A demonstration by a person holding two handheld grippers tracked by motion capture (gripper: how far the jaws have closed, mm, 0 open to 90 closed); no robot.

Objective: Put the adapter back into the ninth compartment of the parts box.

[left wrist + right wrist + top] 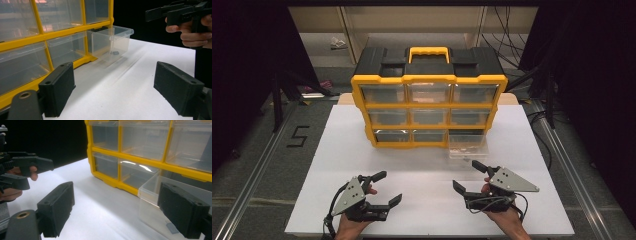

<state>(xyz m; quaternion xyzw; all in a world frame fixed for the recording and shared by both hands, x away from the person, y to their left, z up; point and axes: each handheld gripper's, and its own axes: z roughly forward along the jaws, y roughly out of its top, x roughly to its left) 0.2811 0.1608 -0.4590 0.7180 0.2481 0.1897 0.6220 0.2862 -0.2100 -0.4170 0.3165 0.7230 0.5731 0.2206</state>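
The clear plastic drawer (467,147) is sticking out of the bottom right slot of the cabinet (428,80), pulled most of the way out and resting on the white tabletop (362,150). It is a see-through box with thin, smooth walls and a flat rim. A small dark piece (115,52) is lying on its floor.

The cabinet is standing upright at the back of the tabletop. It is showing a bright yellow frame, a black top, a yellow handle (428,52) and three rows of clear drawers. No writing on it can be read.

The right claw (469,176) is hovering just in front of the drawer, wide open and holding nothing. The left claw (387,186) is hovering over the near left part of the tabletop, well apart from the drawer, also wide open and holding nothing. Both claws are showing thick black blocky pads and a grey three-cornered plate on top.

On the grey floor to the left, black tape is making the number 5 (298,135).
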